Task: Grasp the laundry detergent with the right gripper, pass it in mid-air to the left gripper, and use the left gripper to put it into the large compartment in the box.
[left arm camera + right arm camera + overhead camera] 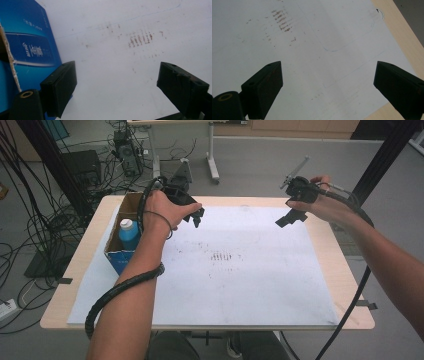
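Note:
A blue cardboard box (122, 245) stands at the left edge of the white sheet (240, 285), with a blue bottle with a white cap (129, 231) upright inside it. My left gripper (196, 219) hovers just right of the box, above the sheet, open with nothing between its jaws. In the left gripper view the box's blue side (27, 47) lies close beside the left jaw, and the gripper (117, 85) shows bare sheet between its pads. My right gripper (286, 218) hangs open over the sheet's far right part; the right gripper view shows that gripper (328, 82) empty.
The white sheet carries reddish-brown smudges (222, 256) near its middle. The wooden table (350, 285) shows as a border around it. Cables and equipment (125, 155) lie on the floor beyond the far edge. Black cables trail along both forearms.

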A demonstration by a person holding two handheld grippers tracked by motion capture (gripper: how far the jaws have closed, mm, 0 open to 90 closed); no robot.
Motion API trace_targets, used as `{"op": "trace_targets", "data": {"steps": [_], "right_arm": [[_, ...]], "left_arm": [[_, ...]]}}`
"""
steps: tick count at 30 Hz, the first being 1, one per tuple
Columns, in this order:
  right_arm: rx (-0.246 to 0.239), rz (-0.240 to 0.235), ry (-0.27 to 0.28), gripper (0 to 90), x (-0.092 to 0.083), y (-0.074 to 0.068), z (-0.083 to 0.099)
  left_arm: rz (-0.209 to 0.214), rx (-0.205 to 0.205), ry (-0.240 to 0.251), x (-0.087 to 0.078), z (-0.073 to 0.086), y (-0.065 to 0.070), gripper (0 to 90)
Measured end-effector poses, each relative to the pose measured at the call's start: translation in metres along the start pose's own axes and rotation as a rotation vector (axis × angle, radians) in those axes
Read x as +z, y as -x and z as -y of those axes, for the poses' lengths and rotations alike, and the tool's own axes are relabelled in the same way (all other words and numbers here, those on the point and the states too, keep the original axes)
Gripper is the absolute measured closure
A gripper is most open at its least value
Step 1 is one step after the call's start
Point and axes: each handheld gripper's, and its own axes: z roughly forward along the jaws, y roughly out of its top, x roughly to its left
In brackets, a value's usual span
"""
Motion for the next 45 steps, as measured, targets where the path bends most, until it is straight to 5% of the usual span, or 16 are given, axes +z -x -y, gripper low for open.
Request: {"op": "trace_targets", "data": {"steps": [45], "right_arm": [[0.025,0.007,-0.007,8.6,-0.003,0.009,0.004]], "left_arm": [[0.033,0.033,-0.005,0.010,-0.010,0.016,16.3]]}}
